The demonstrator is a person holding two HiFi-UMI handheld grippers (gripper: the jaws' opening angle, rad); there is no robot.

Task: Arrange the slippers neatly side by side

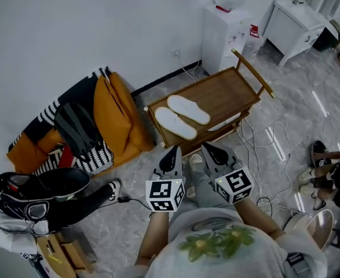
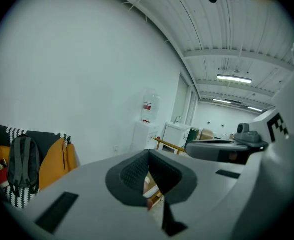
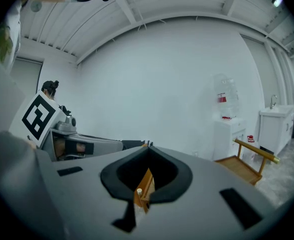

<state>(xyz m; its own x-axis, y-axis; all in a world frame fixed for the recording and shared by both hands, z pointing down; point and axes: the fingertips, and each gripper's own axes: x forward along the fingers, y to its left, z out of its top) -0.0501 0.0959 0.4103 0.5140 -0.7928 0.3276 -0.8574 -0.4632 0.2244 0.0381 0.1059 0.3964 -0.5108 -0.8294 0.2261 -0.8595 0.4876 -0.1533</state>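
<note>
Two white slippers lie side by side on the low wooden table (image 1: pixel 239 88): one slipper (image 1: pixel 175 123) nearer the table's front-left corner, the other slipper (image 1: pixel 188 109) just behind it. My left gripper (image 1: pixel 171 153) and right gripper (image 1: pixel 211 150) hover close together just short of the table's near edge, both shut and empty, tips pointing toward the slippers. In the left gripper view the left gripper (image 2: pixel 148 156) has its jaws met, with a bit of table showing through the gap. The right gripper (image 3: pixel 148 151) is likewise shut, a wooden table post visible past it.
An orange cushion (image 1: pixel 119 118) and a striped blanket with a dark backpack (image 1: pixel 78 128) lie left of the table against the wall. A water dispenser (image 1: pixel 225 30) and white cabinet (image 1: pixel 296 25) stand behind. Cables (image 1: pixel 268 149) trail on the floor to the right. Bags (image 1: pixel 30 201) sit at the lower left.
</note>
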